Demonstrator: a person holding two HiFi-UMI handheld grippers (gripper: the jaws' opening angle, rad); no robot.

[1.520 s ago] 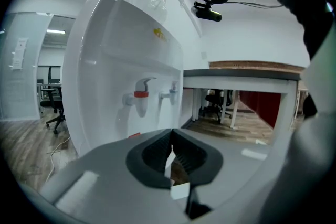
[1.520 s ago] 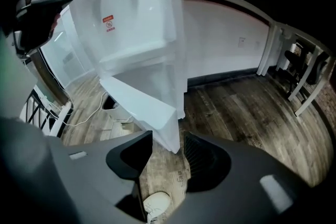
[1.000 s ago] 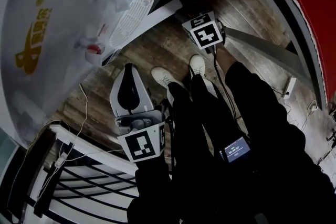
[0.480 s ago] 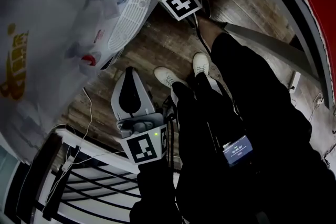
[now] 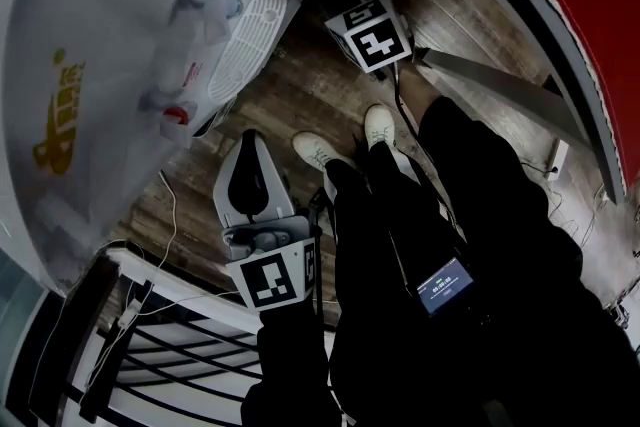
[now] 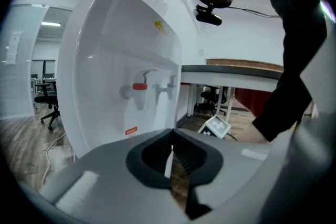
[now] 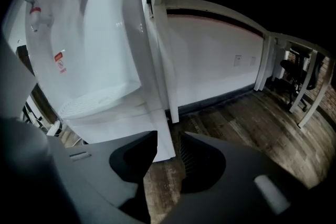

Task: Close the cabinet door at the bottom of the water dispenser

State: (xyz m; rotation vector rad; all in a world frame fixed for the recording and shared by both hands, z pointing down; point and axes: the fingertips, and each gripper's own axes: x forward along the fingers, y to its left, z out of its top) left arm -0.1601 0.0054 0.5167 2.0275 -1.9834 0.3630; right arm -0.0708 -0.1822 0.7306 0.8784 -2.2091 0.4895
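The white water dispenser fills the head view's upper left, with its taps and grilled drip tray. In the right gripper view the cabinet front shows as a flat white panel under the drip tray; whether its door stands ajar I cannot tell. My right gripper is closing with nothing between its jaws. The panel's lower corner lies just beyond the tips, apart from them. In the head view only its marker cube shows, by the dispenser's base. My left gripper is shut and empty, facing the taps.
The person's two pale shoes stand on the wooden floor between the grippers. A thin cable trails beside the dispenser. A white rail frame lies near the left gripper. A white wall with dark skirting runs right of the dispenser, with desk legs beyond.
The right gripper's marker cube has shifted a little up the picture, closer to the dispenser. The left gripper has stayed in place.
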